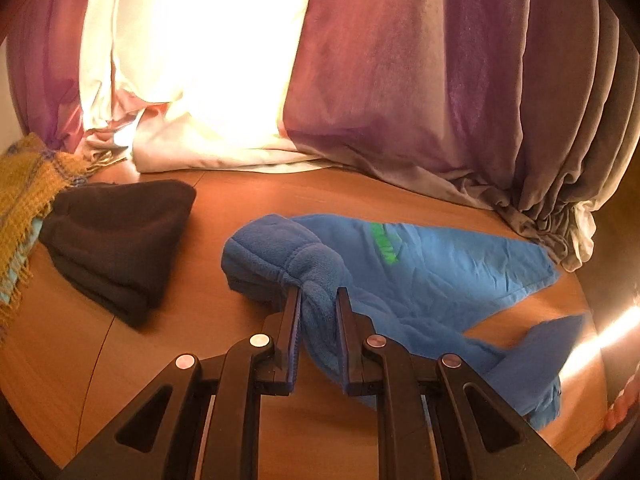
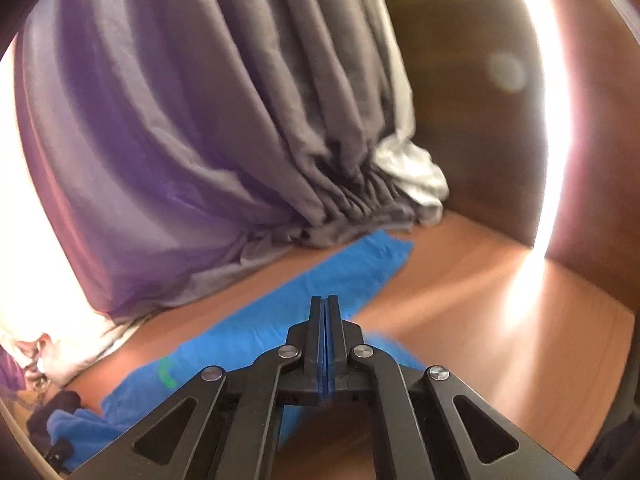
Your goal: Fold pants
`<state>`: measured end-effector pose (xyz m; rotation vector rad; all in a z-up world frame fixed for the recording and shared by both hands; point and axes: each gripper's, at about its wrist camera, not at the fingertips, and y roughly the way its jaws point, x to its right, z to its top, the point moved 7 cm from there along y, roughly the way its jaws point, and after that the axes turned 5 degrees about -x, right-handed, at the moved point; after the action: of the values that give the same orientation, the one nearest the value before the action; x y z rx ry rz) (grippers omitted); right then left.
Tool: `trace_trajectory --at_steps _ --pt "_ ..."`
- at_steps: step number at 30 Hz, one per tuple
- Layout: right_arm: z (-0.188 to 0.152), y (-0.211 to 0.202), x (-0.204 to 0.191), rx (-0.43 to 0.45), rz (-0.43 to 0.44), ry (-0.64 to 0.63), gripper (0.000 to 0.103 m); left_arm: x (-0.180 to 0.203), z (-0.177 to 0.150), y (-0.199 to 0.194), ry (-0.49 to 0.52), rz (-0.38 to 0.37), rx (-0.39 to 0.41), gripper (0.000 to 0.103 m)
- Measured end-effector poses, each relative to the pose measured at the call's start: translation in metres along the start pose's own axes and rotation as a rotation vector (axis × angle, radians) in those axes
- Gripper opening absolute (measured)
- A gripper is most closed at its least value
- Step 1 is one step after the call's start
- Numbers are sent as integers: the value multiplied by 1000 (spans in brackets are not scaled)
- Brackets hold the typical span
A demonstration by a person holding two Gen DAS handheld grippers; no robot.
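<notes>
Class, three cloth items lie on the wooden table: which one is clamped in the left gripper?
The blue pants, bunched between the left gripper; the dark folded garment and yellow scarf lie untouched.

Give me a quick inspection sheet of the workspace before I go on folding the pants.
Surface: wooden tabletop, bare in the middle, glare at its right edge.
Job's things: blue fleece pants spread across the table, green mark near the waist, one bunched end raised.
Clutter: folded dark garment to the left; yellow fringed scarf at the far left edge.
Grippers: left gripper shut on a bunch of the pants; right gripper shut, a thin blue strip between its pads, likely pants fabric.
Cables: nothing seen.
Surroundings: purple and grey curtains behind the table, bright window, brown wall on the right.
</notes>
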<state>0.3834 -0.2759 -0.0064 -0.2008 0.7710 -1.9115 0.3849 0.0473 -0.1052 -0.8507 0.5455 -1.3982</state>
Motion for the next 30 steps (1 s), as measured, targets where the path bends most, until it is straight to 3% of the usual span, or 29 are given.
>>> trace_trajectory --at_steps 3,12,18,20,21,30 --pt "18 12 -13 29 -5 -70 1 4 6 15 -14 -4 -33 16" --pt "9 49 -32 -109 86 -199 2 23 30 40 -6 43 -47 16" --pt "-13 54 -32 -272 76 -433 8 47 40 48 69 65 -54 16" --pt "-20 57 -28 -368 75 -497 27 52 39 48 71 59 -54 16" --pt "-23 58 -26 -408 82 -518 31 54 38 47 73 60 -52 16" --pt "-66 64 -30 -659 170 -744 32 53 29 49 50 59 -71 16"
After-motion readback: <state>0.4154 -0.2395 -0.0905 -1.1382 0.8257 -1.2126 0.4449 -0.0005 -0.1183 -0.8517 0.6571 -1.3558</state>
